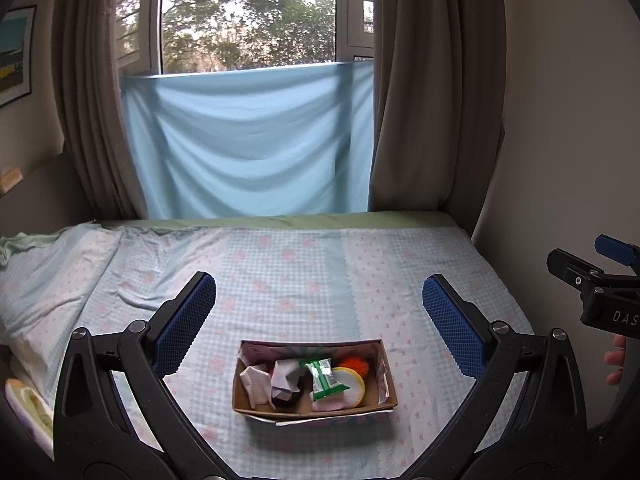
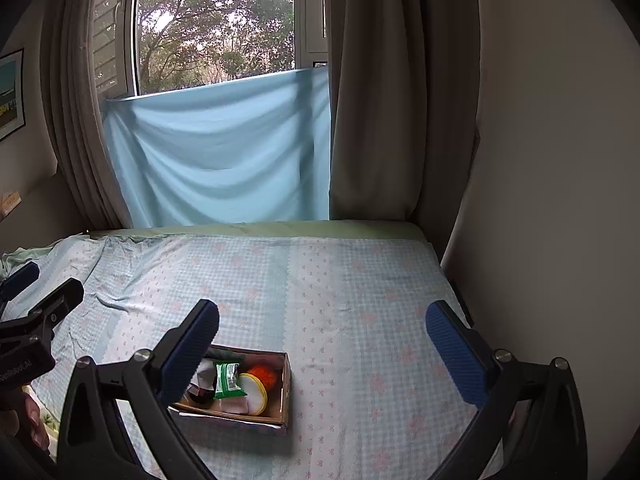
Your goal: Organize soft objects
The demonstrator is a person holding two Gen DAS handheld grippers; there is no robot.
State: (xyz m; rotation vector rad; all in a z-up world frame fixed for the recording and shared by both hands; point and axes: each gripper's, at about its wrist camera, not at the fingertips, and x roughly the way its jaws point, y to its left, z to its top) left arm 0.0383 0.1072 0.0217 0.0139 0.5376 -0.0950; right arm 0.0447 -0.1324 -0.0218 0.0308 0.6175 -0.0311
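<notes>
Gaping empty, both grippers; only left wrist view shows white cloth in box.

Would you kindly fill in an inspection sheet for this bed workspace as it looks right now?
Surface: bed sheet, pale blue check with pink flowers, wrinkled toward the left.
Job's things: cardboard box on the sheet, holding a green packet, orange fluffy item, round yellow-rimmed pad, white cloth and a pink piece.
Clutter: pillow at the left edge.
Grippers: left gripper open and holding nothing, above the box; right gripper open and holding nothing, the box under its left finger.
Cables: nothing seen.
Surroundings: window, brown curtains, light blue cloth across the sill, framed picture.
</notes>
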